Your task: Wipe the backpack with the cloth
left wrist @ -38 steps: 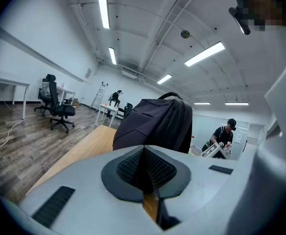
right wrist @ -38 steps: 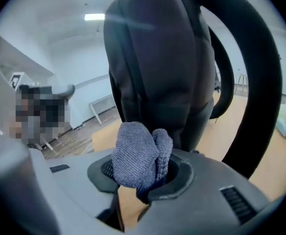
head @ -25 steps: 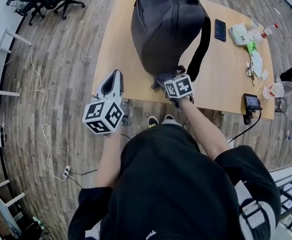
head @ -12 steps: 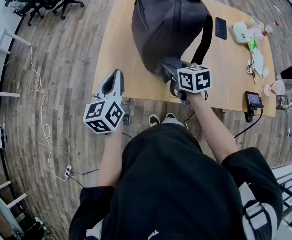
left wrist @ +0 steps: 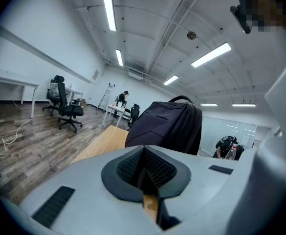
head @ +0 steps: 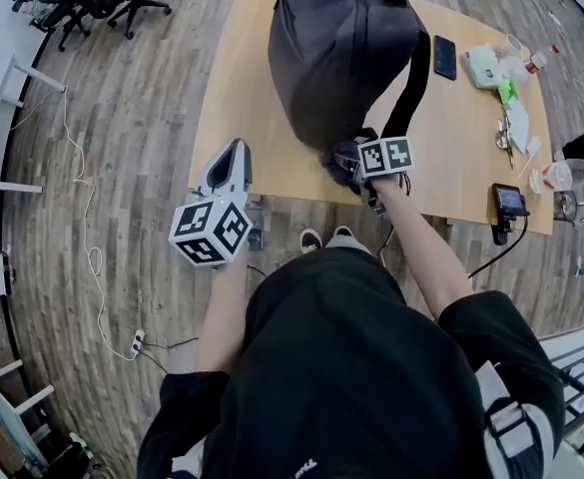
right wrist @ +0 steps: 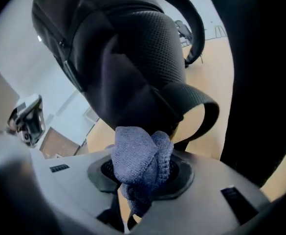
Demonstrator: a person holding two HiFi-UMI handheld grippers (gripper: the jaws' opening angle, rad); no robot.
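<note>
Nearest, off the near-left edge of the table (head: 227, 98), the left gripper (head: 235, 151) is held with its jaws pressed together and nothing between them, apparently parked clear of the work. Just beyond, the right gripper (head: 349, 160) is clamped part-way on a bunched blue-grey cloth (right wrist: 142, 158). The cloth is presented at the near lower end of the backpack (head: 341, 48), presumably so that fabric rather than jaws meets it. Farther on, the backpack is stood mid-table: bulky, dark and matt, with mesh padding and a strap looped down its right side.
</note>
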